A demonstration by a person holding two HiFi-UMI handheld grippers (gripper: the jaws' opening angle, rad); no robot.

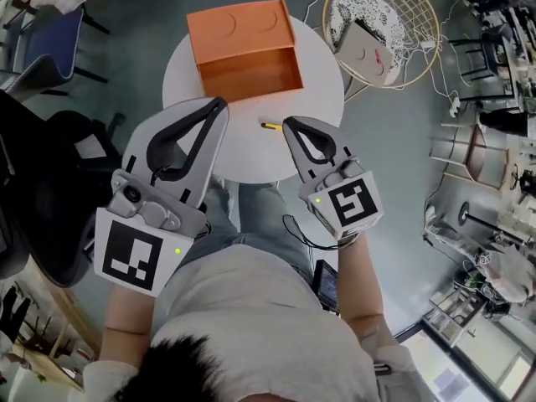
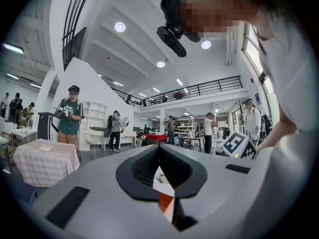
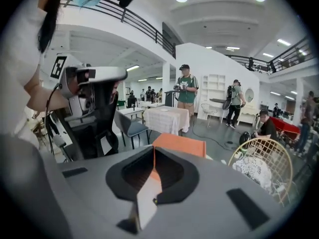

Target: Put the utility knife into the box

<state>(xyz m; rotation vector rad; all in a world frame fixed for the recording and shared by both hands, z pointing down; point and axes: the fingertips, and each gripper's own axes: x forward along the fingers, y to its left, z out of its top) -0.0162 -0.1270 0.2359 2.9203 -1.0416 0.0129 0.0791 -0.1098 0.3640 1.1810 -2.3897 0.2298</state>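
An orange box (image 1: 251, 74) stands open on the far side of a round white table (image 1: 251, 162), with its lid (image 1: 241, 25) tipped back. A small yellow and black utility knife (image 1: 270, 127) lies on the table just in front of the box. My right gripper (image 1: 289, 124) is shut and empty, its tips just right of the knife. My left gripper (image 1: 220, 104) is also shut and empty, to the knife's left near the box's front left corner. The right gripper view shows the box (image 3: 179, 146) beyond the closed jaws.
A wire chair (image 1: 381, 28) with a patterned cushion stands right of the table. A black office chair (image 1: 50, 166) is at the left and a blue chair (image 1: 46, 40) at the far left. Several people stand in the hall behind.
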